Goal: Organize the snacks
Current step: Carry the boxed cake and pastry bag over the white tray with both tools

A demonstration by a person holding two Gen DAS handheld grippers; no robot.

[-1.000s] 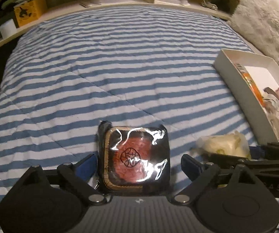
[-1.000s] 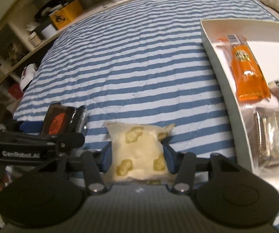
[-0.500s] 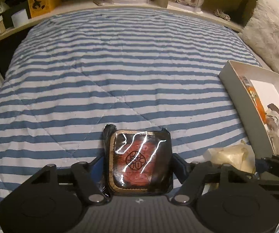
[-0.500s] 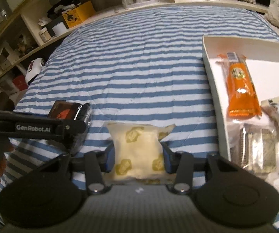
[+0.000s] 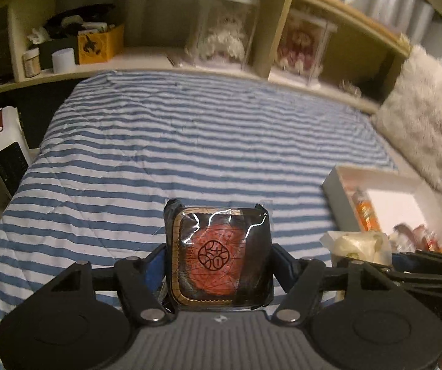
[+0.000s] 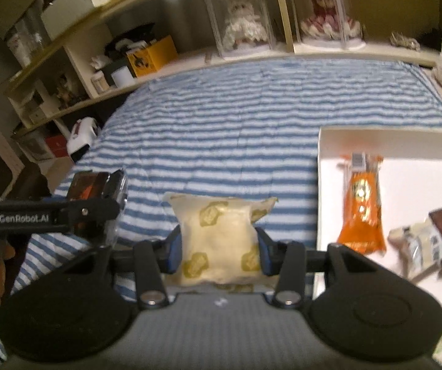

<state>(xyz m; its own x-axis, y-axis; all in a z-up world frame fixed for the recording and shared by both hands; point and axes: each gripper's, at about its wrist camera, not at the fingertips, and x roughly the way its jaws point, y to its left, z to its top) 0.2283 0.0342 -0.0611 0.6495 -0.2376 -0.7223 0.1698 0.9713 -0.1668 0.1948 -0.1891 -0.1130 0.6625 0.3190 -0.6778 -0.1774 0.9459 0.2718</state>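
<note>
dark packet [image 5: 217, 252] between left gripper [image 5: 217, 262] fingers

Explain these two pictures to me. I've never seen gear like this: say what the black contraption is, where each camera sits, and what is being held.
No robot here: a person holds a two-finger gripper in each hand, each with a fisheye camera looking along its fingers. In the left camera's picture, the left gripper is shut on a dark-wrapped red snack. In the right camera's picture, the right gripper is shut on a pale yellow packet. Below lies a blue-striped bedspread. On it, to the right, a white box holds an orange packet and other wrapped snacks.
</note>
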